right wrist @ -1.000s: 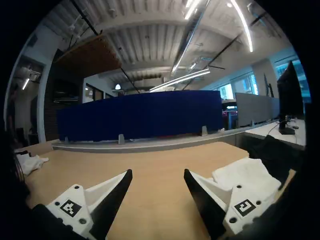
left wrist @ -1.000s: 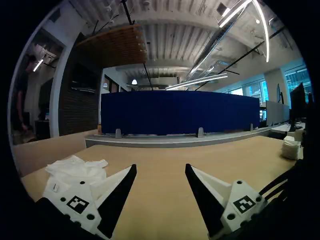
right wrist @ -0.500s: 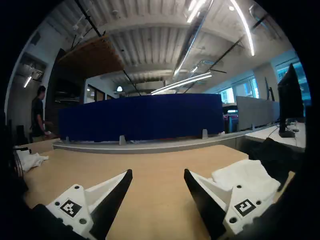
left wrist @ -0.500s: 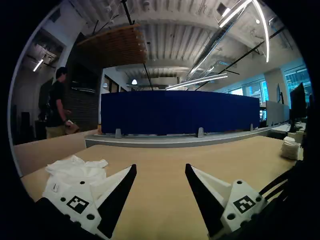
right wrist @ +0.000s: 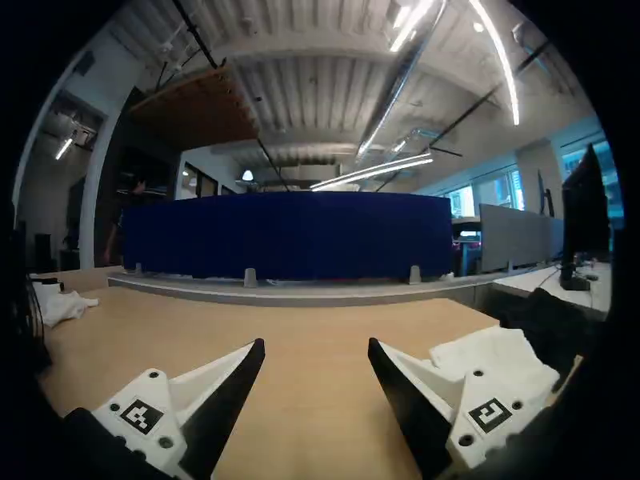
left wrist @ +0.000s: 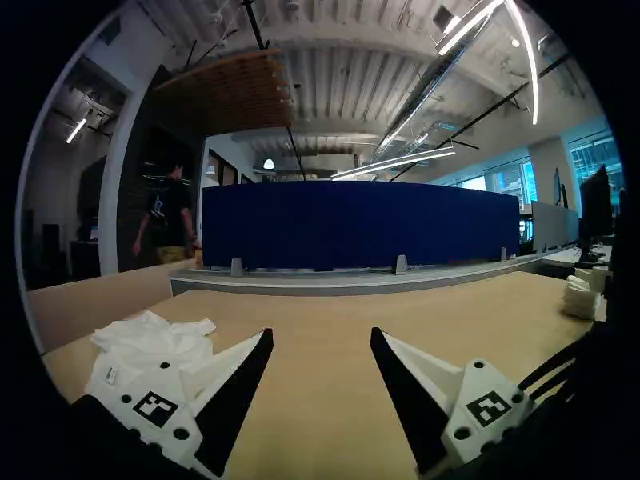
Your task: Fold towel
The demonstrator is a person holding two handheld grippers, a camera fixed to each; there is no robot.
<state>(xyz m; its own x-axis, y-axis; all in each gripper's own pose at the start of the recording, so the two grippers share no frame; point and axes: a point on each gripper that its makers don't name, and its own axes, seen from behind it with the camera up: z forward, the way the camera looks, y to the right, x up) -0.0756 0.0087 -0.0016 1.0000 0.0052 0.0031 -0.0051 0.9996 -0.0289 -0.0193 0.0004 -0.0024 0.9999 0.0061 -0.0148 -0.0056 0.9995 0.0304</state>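
Note:
A crumpled white towel (left wrist: 156,334) lies on the wooden table (left wrist: 336,320) just beyond the left finger of my left gripper (left wrist: 320,376), which stands open and empty low over the table. In the right gripper view that crumpled towel (right wrist: 66,306) shows far left. My right gripper (right wrist: 314,384) is open with nothing between its fingers. A stack of folded white towels (right wrist: 496,356) lies behind its right finger, near the table's right edge. In the left gripper view the stack (left wrist: 582,294) sits far right.
A blue divider panel (left wrist: 360,226) on a grey rail closes the table's far side. A person (left wrist: 166,224) walks in the background at left. A dark monitor (right wrist: 580,212) stands on a neighbouring desk at right. A black object (right wrist: 552,320) lies beside the stack.
The right gripper has tipped slightly down and turned a little, so the divider sits lower in its view. The person in the background has walked to the right. The left gripper is still.

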